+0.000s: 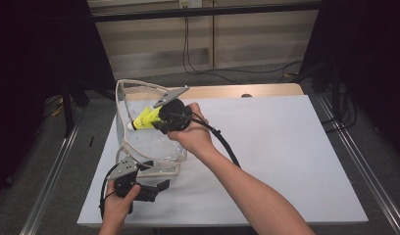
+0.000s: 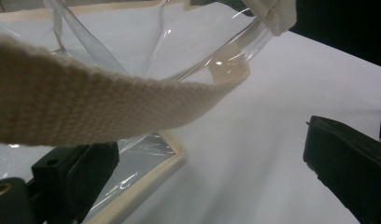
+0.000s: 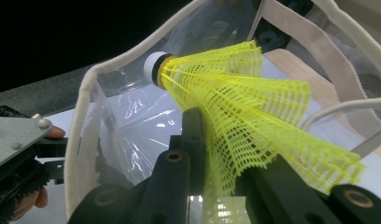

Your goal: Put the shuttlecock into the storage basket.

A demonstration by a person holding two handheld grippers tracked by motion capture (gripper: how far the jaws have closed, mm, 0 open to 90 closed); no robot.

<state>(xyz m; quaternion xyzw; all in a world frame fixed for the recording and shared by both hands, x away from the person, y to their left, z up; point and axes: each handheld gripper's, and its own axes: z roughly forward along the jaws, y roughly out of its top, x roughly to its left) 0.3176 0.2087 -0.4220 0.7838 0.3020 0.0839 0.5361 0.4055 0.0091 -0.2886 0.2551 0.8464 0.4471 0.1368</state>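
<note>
The right gripper (image 1: pixel 161 119), left of centre in the high view, pinches a yellow shuttlecock (image 1: pixel 145 119) above the clear bag (image 1: pixel 154 152). The left gripper (image 1: pixel 154 188), lower left, stands with jaws apart beside the bag's strap (image 2: pixel 86 107). Unheld, the floppy mouth could sag and the shuttlecock catch on its rim.

yellow mesh shuttlecock (image 3: pixel 254 107), clear bag (image 3: pixel 132 116)

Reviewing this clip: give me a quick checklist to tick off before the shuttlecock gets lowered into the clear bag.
1. Right tool shut on the yellow shuttlecock skirt: ok.
2. Cork end points toward the clear bag mouth: ok.
3. Bag mouth stands open: ok.
4. Left tool steadying the bag: not ok; its jaws stand open beside the bag's bottom edge.
5. Webbing handle out of the shuttlecock's path: cannot tell.
</note>
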